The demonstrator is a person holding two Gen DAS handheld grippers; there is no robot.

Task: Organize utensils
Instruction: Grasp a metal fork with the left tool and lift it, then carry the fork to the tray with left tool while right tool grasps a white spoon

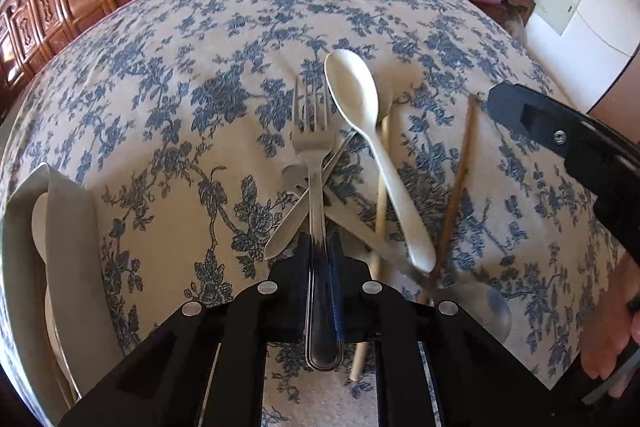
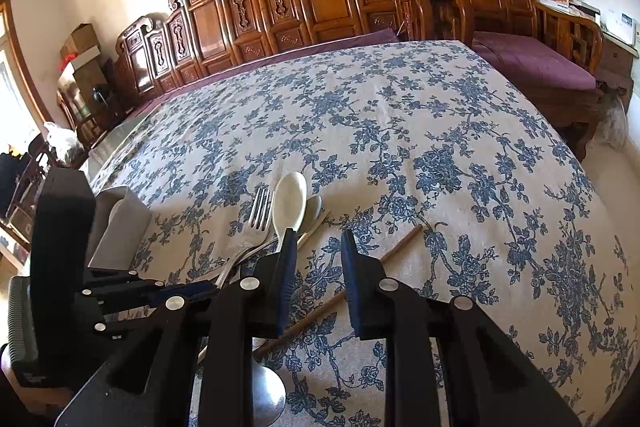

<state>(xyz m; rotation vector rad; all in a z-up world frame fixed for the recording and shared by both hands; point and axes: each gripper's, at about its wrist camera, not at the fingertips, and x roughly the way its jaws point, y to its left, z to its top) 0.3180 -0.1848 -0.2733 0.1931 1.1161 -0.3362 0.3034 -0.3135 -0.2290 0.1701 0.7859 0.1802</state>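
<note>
The left claw [image 1: 319, 251] was clamped on the handle of a steel fork [image 1: 314, 147], its two pads pressed against the handle's sides; the fork's butt end ran back between the claw's arms and its tines pointed away over the pile. The right claw [image 2: 318, 267] stood with its jaws parted and nothing between them, hanging over a dark brown chopstick [image 2: 360, 275] that lay diagonally on the floral cloth of the worktop [image 2: 440, 131].

Taking the fork as landmark: one white spoon [image 1: 360, 131] lay just to its right, bowl up and far from the camera. A second steel fork [image 1: 294, 179] lay under the held one, mostly covered, and a steel handle [image 1: 304, 207] crossed beneath it as well; what kind of utensil it belonged to could not be told. One pale chopstick [image 1: 380, 211] ran under the white spoon, and the dark chopstick lay farther right. A steel spoon bowl [image 1: 492, 311] showed near the right, blurred and partly hidden by the claw's arm. Well to the fork's left stood a grey holder [image 1: 68, 219], cut off at the frame edge, with one pale utensil inside, its shape unclear.
</note>
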